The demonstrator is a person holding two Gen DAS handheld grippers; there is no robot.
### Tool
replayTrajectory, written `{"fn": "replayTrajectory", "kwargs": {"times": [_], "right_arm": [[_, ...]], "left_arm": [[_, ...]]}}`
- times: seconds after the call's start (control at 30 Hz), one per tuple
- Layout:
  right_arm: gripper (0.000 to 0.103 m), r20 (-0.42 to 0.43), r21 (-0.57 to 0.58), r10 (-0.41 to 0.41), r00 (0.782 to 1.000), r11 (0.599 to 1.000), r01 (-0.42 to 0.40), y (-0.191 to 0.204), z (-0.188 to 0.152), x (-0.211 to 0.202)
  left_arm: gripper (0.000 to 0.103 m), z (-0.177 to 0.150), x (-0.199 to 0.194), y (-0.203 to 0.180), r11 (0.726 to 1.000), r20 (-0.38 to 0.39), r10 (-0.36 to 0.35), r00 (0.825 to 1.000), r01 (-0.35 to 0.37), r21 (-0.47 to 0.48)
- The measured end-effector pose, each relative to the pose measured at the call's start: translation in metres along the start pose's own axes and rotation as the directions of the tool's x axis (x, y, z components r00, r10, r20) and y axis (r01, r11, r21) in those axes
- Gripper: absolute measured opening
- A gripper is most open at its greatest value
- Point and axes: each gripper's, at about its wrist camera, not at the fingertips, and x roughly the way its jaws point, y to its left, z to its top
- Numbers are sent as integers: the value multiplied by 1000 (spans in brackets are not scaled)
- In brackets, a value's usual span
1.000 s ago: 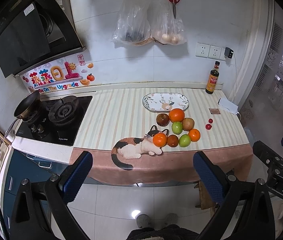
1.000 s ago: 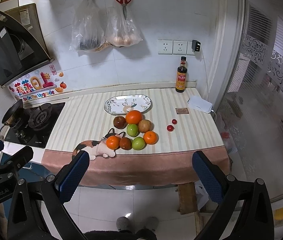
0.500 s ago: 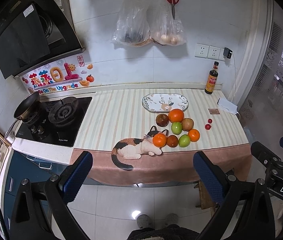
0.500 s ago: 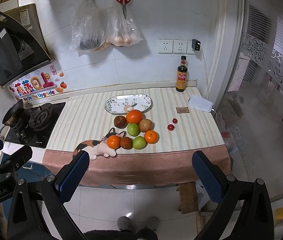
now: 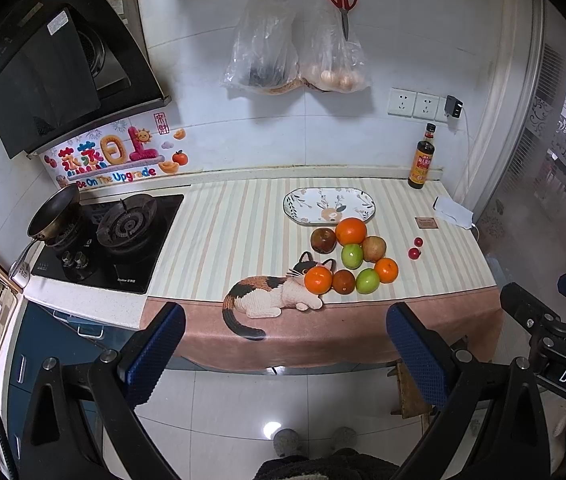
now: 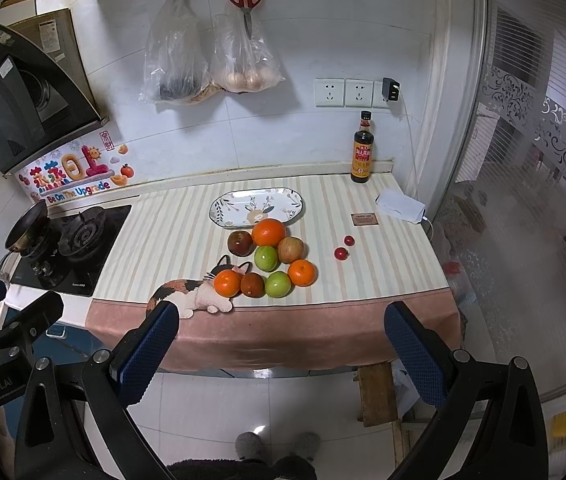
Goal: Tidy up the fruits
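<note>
step: approach; nothing lifted yet
jaws: your left gripper (image 5: 283, 340) and right gripper (image 6: 281, 338) both released, empty
next: carry round fruit pile (image 6: 269, 258) onto oval floral ceramic plate (image 6: 223, 210) just behind it

left claw (image 5: 285, 344) and right claw (image 6: 283, 342) both spread wide, empty
</note>
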Motion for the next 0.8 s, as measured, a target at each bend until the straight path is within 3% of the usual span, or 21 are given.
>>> {"fn": "replayTrajectory", "kwargs": {"times": [0.8], "right_arm": [[103, 18, 12, 2, 1000, 1000, -2, 1, -4, -13]], "left_arm": [[103, 3, -7, -6, 1000, 13, -5, 1000, 5, 1]]}}
